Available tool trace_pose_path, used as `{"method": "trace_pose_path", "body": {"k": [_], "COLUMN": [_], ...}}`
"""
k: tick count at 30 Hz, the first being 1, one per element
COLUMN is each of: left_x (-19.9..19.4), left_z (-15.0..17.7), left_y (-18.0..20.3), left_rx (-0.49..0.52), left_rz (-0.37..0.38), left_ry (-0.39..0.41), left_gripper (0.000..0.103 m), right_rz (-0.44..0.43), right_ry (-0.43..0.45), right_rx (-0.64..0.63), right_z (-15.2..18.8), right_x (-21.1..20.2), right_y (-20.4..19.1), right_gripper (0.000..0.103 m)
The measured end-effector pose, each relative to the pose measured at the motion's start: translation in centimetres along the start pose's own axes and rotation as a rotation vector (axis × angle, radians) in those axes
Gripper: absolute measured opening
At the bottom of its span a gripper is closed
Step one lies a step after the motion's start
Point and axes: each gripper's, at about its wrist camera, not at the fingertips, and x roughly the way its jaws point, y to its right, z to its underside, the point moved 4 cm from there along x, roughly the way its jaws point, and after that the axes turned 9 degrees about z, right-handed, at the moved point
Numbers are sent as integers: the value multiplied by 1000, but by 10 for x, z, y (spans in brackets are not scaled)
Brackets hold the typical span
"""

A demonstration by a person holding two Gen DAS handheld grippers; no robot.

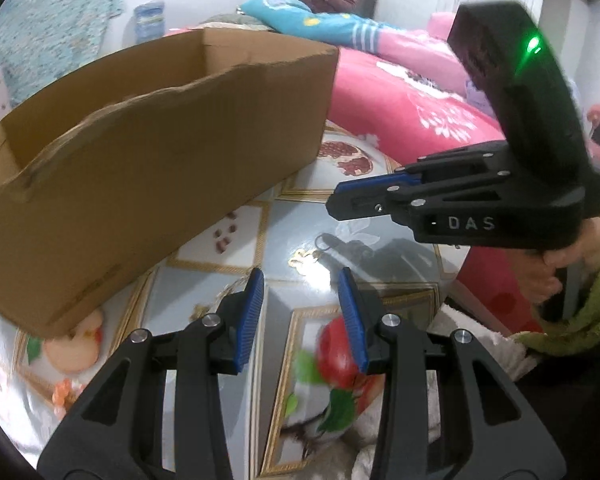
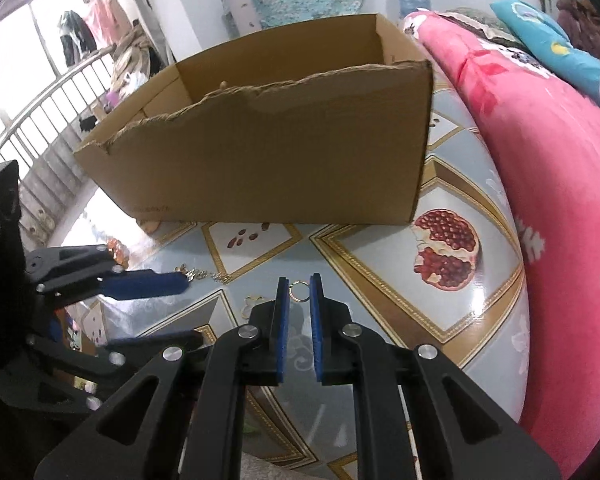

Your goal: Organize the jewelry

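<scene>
I am holding two grippers over a round table [image 2: 452, 208] covered in a glossy cloth printed with fruit, and I am judging this to be the pick-up step of tidying the jewelry.

At the far left of the right wrist view, my left gripper [image 2: 180, 282] is reaching in low over the cloth, its blue fingers [image 2: 148, 283] standing apart with nothing between them. Just past its tip a thin gold chain [image 2: 204, 274] is lying flat on the cloth. A little nearer to me sits another small gold piece [image 2: 252, 304], too small to name.

Moving right, my right gripper [image 2: 299, 328] is pointing forward with its blue pads only narrowly parted and holding nothing. A small gold ring [image 2: 299, 291] is lying on the cloth in line with the gap, just beyond the tips.

Behind all of this, an open cardboard box [image 2: 268, 168] with a torn front edge is standing on the table, well apart from the jewelry. I am taking it as the place the pieces should go. At the far right, a pink blanket [image 2: 548, 200] is bunching against the table edge.

Next, I am judging that the right gripper needs to come down around the ring and close gently, since the ring is thin and lying flat on slick cloth, then carry it over the torn edge into the box.
</scene>
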Motion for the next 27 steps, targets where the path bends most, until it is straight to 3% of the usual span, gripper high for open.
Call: {"method": "trace_pose_path", "body": {"k": [5, 10, 19, 23, 27], "left_x": [24, 34, 44, 47, 47], "left_z": [-7, -9, -15, -14, -15], "left_y": [1, -2, 3, 8, 10], "left_rx": [-1, -23, 8, 36, 49], "left_rz": [-7, -27, -85, -112, -126], "left_ry": [-52, -87, -102, -96, -102], "left_gripper": [26, 26, 25, 18, 18], "right_rz": [-11, -19, -33, -40, -43], "right_ry": [21, 33, 50, 55, 54], "right_rx": [28, 52, 60, 66, 73], "right_z": [2, 4, 4, 5, 7], "right_x": [-1, 0, 3, 3, 4], "right_y": [7, 14, 17, 18, 20], "right_gripper": [10, 10, 10, 10, 10]}}
